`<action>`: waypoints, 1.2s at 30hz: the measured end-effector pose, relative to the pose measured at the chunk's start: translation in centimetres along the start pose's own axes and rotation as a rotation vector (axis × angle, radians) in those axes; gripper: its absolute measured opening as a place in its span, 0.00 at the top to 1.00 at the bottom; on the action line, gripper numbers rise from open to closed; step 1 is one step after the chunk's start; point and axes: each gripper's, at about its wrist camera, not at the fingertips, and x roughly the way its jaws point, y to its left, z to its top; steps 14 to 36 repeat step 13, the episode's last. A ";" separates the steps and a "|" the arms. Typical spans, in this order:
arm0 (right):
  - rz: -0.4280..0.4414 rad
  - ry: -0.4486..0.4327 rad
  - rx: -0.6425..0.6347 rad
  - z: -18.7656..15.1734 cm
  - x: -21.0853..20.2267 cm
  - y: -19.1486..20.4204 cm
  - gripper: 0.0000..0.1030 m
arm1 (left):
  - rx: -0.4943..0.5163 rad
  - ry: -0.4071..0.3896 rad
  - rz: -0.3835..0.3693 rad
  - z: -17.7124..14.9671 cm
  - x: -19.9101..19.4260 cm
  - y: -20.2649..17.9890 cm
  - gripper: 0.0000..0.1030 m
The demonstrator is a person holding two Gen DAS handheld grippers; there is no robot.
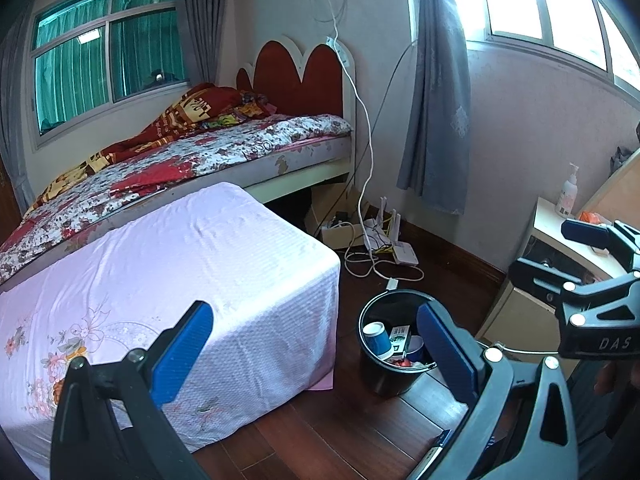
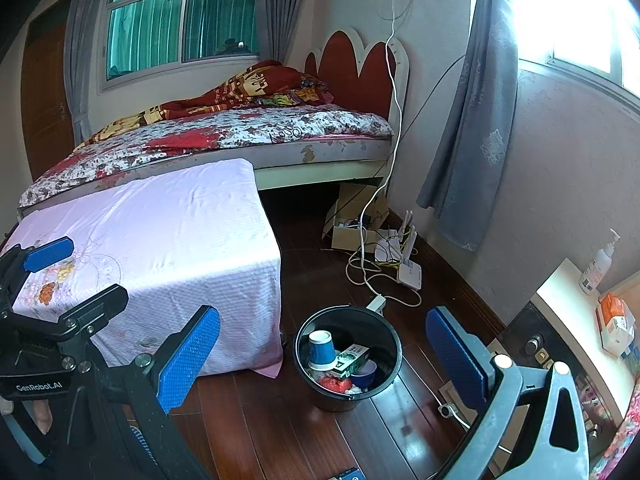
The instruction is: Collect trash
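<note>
Lower left of both views: pink-covered table (image 2: 160, 240). Left gripper (image 1: 316, 356) and right gripper (image 2: 324, 360) both spread wide, holding nothing. Lower centre: black bin (image 2: 347, 394) on floor, containing blue cup (image 2: 320, 350), green carton (image 2: 352, 358).

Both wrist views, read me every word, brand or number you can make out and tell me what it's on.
"DAS": on the right gripper body, left wrist view.
"GenRobot.AI": on the left gripper body, right wrist view.
Blanket: large letters, distorted, not readable for sure.
Green box in the bin: print too small.
Pump bottle label: too blurred.
</note>
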 end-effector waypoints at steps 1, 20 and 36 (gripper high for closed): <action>0.000 0.000 0.000 0.0 0.0 0.0 0.00 | 0.007 0.000 0.007 0.0 0.0 0.0 0.01; -0.008 0.011 0.003 -0.1 0.3 -0.1 0.00 | 0.028 -0.001 0.013 0.2 0.2 0.6 0.01; -0.008 0.011 0.003 -0.1 0.3 -0.1 0.00 | 0.028 -0.001 0.013 0.2 0.2 0.6 0.01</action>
